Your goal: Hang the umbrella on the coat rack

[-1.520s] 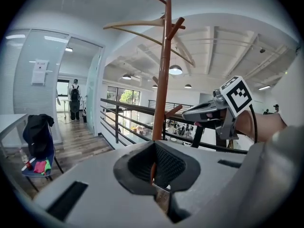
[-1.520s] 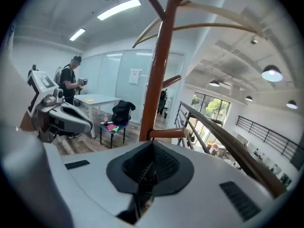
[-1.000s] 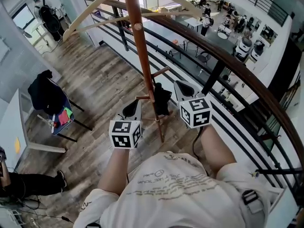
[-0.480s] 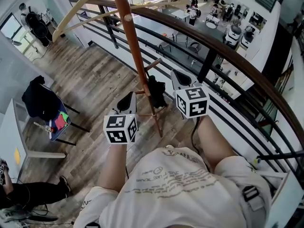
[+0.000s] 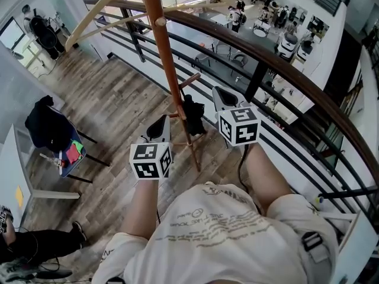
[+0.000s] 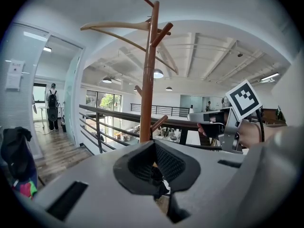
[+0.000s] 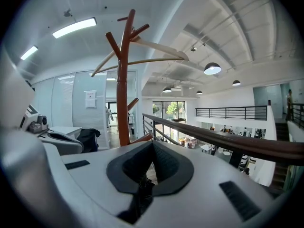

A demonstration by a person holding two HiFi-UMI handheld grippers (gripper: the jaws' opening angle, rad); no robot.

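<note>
**A:** Where's the umbrella [image 5: 193, 114]?

**B:** It's black and folded, low down just right of the rack [image 5: 167, 58] pole. It seems to hang off a peg, so I'd say the hanging is done.

**A:** And the grippers?

**B:** The left gripper [image 5: 159, 129] is just left of the pole, and the right gripper [image 5: 224, 96] is just right of the umbrella. Each has its jaws closed tip to tip, gripping nothing I can make out. I'd draw both straight back, slowly, so neither knocks the umbrella loose.

**A:** Counts?

**B:** One umbrella, one rack, two grippers, one hanger [image 5: 98, 13] on top, one chair [image 5: 65, 149] at left, one railing [image 5: 278, 64] beyond.
</note>
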